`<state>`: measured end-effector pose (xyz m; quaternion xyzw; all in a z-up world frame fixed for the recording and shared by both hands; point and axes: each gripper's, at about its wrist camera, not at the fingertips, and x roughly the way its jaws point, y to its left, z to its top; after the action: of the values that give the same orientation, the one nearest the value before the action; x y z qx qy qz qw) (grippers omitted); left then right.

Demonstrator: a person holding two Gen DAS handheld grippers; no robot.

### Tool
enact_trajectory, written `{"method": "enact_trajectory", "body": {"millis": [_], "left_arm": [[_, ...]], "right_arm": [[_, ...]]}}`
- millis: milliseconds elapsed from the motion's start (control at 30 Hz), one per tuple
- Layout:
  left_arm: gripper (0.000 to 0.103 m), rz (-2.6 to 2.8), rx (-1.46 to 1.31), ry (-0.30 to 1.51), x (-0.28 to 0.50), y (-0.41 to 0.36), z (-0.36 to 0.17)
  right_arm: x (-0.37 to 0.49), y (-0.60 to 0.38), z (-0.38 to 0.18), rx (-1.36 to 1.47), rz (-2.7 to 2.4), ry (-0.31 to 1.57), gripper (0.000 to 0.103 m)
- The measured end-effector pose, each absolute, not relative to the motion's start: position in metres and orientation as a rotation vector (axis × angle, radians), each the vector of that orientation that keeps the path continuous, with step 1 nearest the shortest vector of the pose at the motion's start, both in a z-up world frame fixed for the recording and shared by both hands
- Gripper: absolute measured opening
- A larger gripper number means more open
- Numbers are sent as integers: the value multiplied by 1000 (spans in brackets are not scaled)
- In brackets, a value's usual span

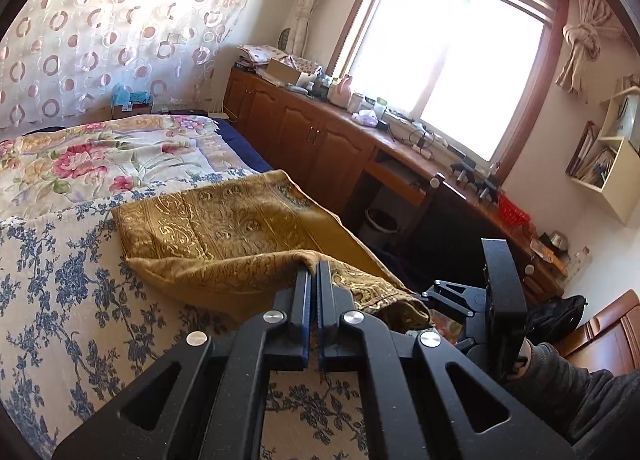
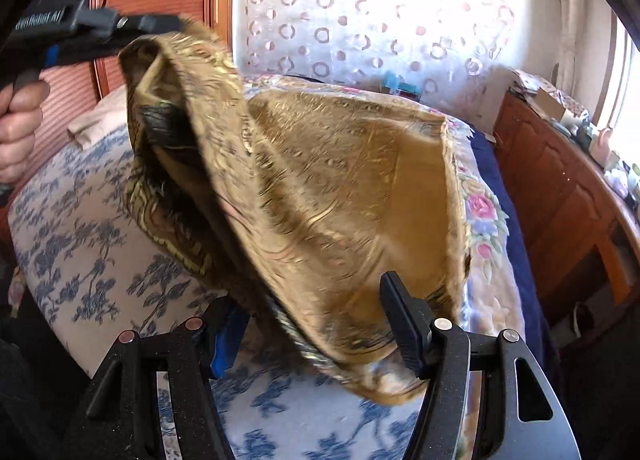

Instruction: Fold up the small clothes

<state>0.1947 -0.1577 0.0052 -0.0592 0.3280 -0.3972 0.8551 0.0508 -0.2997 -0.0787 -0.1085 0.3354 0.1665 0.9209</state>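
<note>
Sunlit bedroom with a bright window [image 1: 448, 59] over a long wooden cabinet [image 1: 304, 127]: a bed [image 1: 60, 260] under a blue-flowered sheet carries a gold patterned cloth [image 1: 224, 227] near its cabinet-side edge, one end lying flat, the near end lifted off the sheet. At that raised end the left gripper [image 1: 314, 272] has its jaws pinched together on a fold of the cloth, a hand [image 2: 18, 131] on its handle. Nearer the bed's foot, the right gripper [image 2: 316, 324] stands with jaws spread wide, the cloth's hanging edge between them, neither finger clearly pressing on it.
</note>
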Motion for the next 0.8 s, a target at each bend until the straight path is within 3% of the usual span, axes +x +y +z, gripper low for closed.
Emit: {"method": "enact_trajectory", "body": {"millis": [67,133,200,400,633,767,800], "left_arm": [[3,-835,-132,686,201,-155,6],[3,-825,-142,679,209,-152,8],[3,-813,-148,675,217,-148,10],[3,-748,-167,675,248,-131,9],[4,-656,-132,696,284,-117,-2],[17,-642,-97,718,296,-113,-9],[28,-642,-85,722,299,-113,-11]], "right_arm": [[59,-300,-73,-232,359,671,53],[68,-300,-67,-230,388,653,22],[82,-300,-54,-227,401,618,7],[137,-292,-15,-266,410,540,6],[219,-261,-10,-308,442,541,5],[260,-251,-21,-312,471,568,5],[270,-250,-23,-311,478,575,5]]}}
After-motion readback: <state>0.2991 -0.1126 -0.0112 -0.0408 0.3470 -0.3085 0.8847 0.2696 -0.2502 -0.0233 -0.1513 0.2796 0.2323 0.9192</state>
